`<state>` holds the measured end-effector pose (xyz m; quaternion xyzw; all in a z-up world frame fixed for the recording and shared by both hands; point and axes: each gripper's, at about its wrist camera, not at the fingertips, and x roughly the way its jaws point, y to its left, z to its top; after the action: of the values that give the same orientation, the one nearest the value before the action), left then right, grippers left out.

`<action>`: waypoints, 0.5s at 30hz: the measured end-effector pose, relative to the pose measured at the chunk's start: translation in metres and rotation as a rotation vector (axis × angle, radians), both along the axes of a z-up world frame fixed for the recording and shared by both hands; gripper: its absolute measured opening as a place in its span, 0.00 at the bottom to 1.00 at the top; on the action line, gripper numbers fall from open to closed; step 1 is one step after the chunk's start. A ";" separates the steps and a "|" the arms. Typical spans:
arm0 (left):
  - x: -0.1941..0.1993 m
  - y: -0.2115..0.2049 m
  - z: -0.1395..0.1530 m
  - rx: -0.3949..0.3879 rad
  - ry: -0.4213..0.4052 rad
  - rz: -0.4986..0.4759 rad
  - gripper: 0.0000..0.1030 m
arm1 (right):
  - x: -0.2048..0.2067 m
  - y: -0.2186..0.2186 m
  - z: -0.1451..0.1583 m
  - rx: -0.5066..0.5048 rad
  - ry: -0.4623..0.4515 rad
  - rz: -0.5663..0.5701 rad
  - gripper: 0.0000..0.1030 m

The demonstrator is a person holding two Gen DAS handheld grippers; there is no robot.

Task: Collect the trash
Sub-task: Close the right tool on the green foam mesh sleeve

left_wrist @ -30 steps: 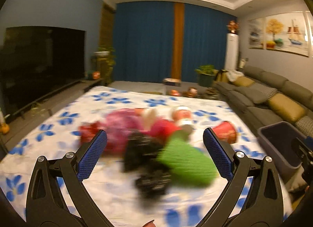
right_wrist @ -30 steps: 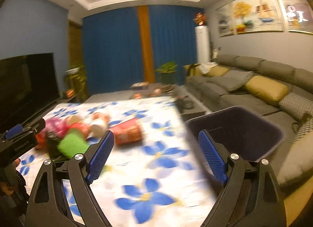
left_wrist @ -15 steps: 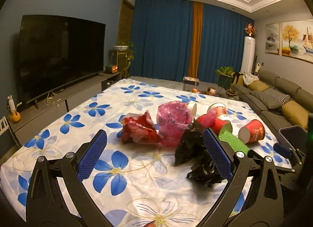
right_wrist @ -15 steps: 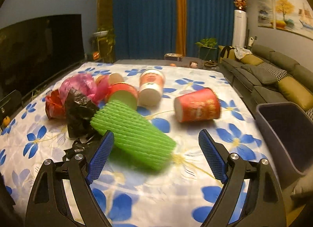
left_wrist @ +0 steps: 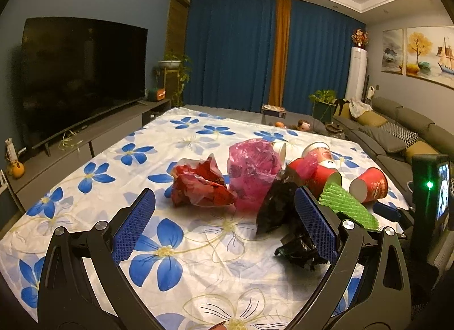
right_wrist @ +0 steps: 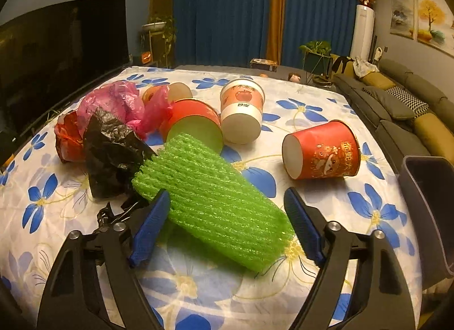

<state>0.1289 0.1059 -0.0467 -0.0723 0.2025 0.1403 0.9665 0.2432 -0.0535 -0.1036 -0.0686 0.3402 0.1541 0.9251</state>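
Right wrist view: green foam sleeve (right_wrist: 212,202) now nearer, between spread fingers (right_wrist: 150,225).

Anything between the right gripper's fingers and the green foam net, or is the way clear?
Right wrist view: nothing. The green foam net already lies between the open right gripper fingers, its near end on the floral cloth.

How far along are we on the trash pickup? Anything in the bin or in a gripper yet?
Nothing looks collected: the visible part of the grey bin shows no trash.

In hand: nothing. The right gripper is open, straddling the green foam sleeve. The left gripper is open, empty.

Left on the table: the sleeve, black bag, pink bag, red bag, and the cups, including the red cup.
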 end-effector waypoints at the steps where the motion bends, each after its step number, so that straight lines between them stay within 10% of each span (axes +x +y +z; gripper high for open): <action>1: 0.001 -0.001 -0.001 0.000 0.003 -0.003 0.94 | 0.002 0.002 -0.002 -0.003 0.010 0.002 0.65; 7: 0.006 -0.007 -0.004 0.000 0.009 -0.027 0.94 | 0.004 0.002 -0.006 -0.001 0.036 0.026 0.26; 15: 0.020 -0.012 -0.012 -0.036 0.032 -0.092 0.94 | -0.017 -0.016 0.008 0.059 -0.042 0.008 0.16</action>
<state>0.1489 0.0935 -0.0584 -0.0781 0.2236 0.0932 0.9671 0.2258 -0.0697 -0.0961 -0.0458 0.3159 0.1665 0.9330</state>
